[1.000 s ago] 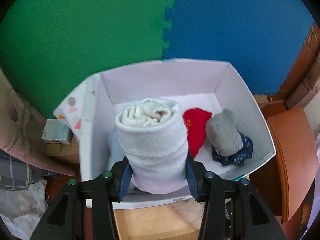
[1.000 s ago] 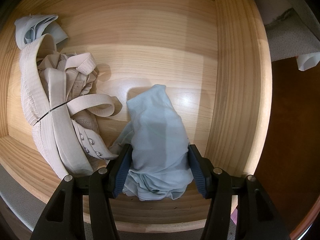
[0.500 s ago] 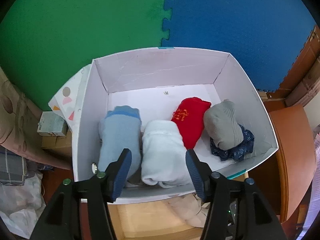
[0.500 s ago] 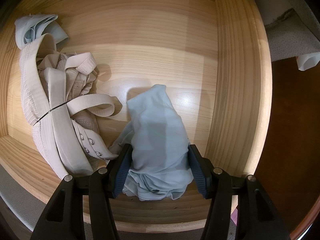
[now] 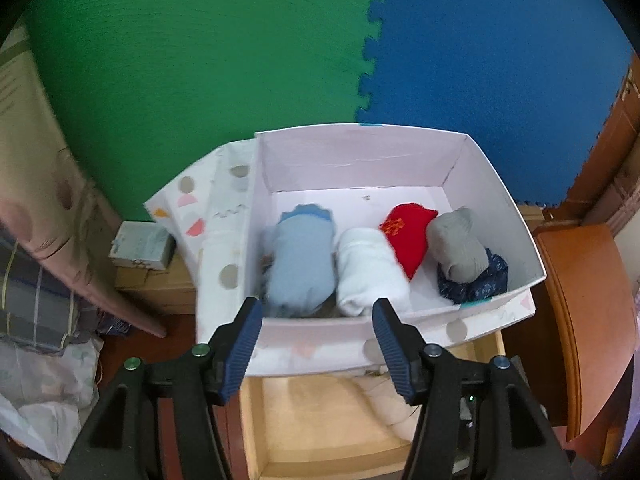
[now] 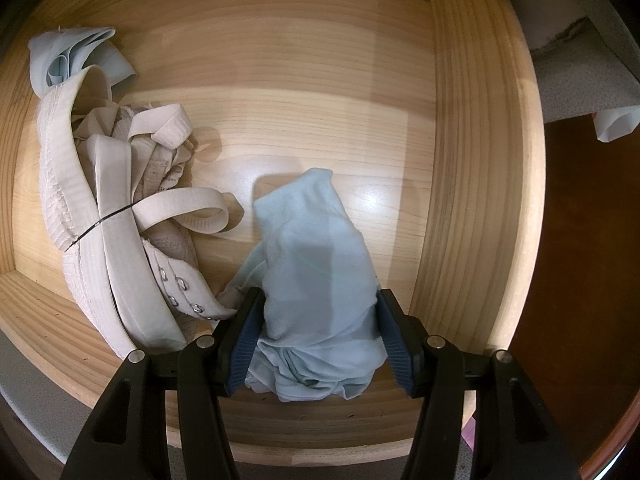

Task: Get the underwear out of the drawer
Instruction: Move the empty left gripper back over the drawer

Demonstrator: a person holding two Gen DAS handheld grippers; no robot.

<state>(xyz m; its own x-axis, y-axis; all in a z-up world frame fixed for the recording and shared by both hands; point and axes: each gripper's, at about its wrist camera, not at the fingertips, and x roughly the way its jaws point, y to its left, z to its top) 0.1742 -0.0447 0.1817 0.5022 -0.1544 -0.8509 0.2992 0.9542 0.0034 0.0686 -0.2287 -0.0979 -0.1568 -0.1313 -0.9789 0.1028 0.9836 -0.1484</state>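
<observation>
In the right wrist view a pale blue piece of underwear (image 6: 316, 252) lies bunched on the floor of the wooden drawer (image 6: 300, 92), and my right gripper (image 6: 320, 296) is shut on its near end, pointing steeply down. A beige bra (image 6: 120, 220) and another pale blue piece (image 6: 76, 56) lie at the drawer's left. In the left wrist view my left gripper (image 5: 318, 308) stands open and empty over the near wall of a white box (image 5: 360, 130). The box holds a white roll (image 5: 370, 276), a light blue roll (image 5: 302, 264), a red piece (image 5: 408, 236) and a grey roll (image 5: 460, 248).
The box rests on the open drawer (image 5: 320, 420), beyond it green (image 5: 200, 80) and blue (image 5: 500, 60) foam mats. A small carton (image 5: 142, 246) and piled fabric (image 5: 36, 300) sit left. Brown wooden furniture (image 5: 576, 300) stands right. A dark blue patterned piece (image 5: 480, 284) lies under the grey roll.
My left gripper let go of the white roll, which now lies in the box beside the light blue roll, then opened and drew back and up. The right gripper has not moved.
</observation>
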